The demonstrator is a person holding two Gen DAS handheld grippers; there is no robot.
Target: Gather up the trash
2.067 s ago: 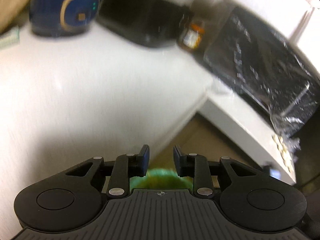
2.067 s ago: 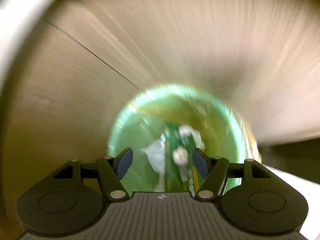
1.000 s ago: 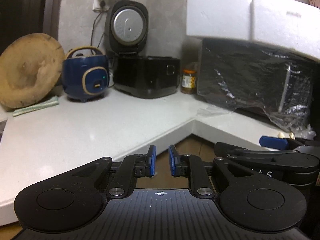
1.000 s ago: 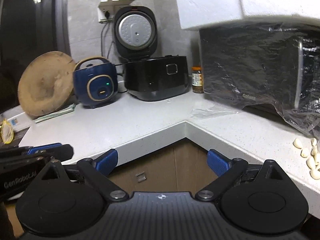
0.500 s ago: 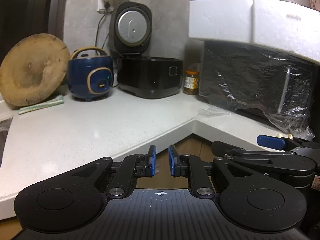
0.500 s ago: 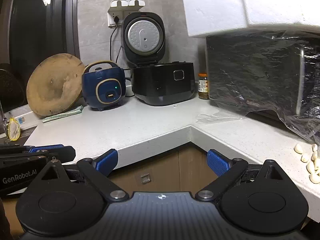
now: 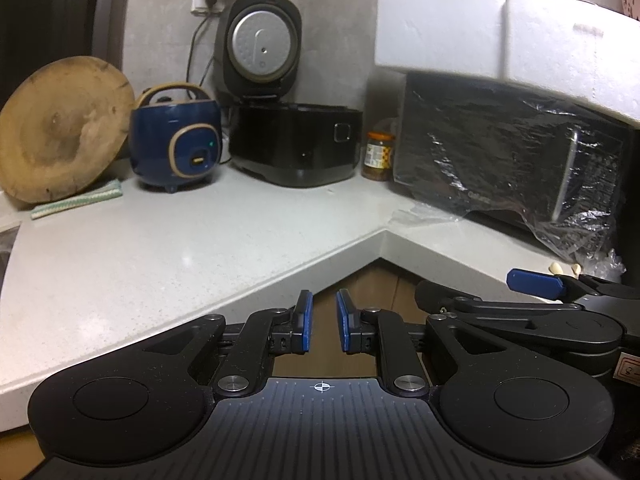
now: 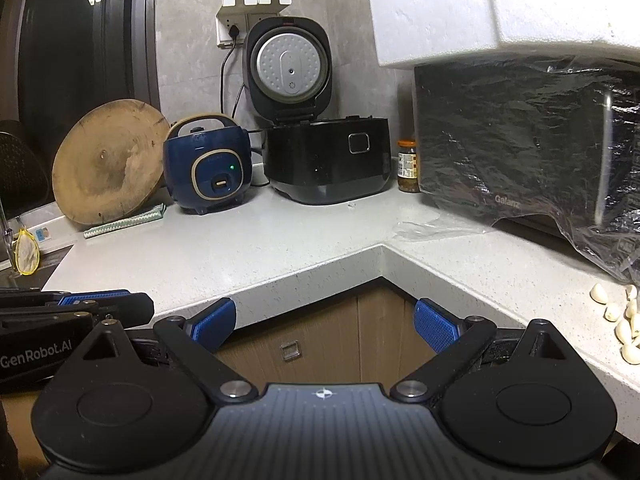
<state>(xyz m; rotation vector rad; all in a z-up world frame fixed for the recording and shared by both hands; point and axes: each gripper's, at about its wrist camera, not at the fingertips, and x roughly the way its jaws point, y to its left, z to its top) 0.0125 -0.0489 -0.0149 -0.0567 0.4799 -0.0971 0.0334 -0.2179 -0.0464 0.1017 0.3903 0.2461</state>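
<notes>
Plastic scrap (image 8: 424, 230) lay limp on my worktop (image 8: 240, 256) | judged featherlight, slippery; pinch crumpled middle | left tongs (image 7: 322, 322) narrowly parted, empty | right tongs (image 8: 325, 326) wide apart, empty

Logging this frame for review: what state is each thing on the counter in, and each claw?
Black rice cooker: lid up, open.
Blue rice cooker: lid shut, green light on.
Jar: upright, lid on.
Round wooden board: leaning on its edge.
Microwave: wrapped in clear plastic, white foam blocks on top.
Garlic cloves: loose on the counter.
Left claw: narrowly open, empty.
Right claw: wide open, empty.
</notes>
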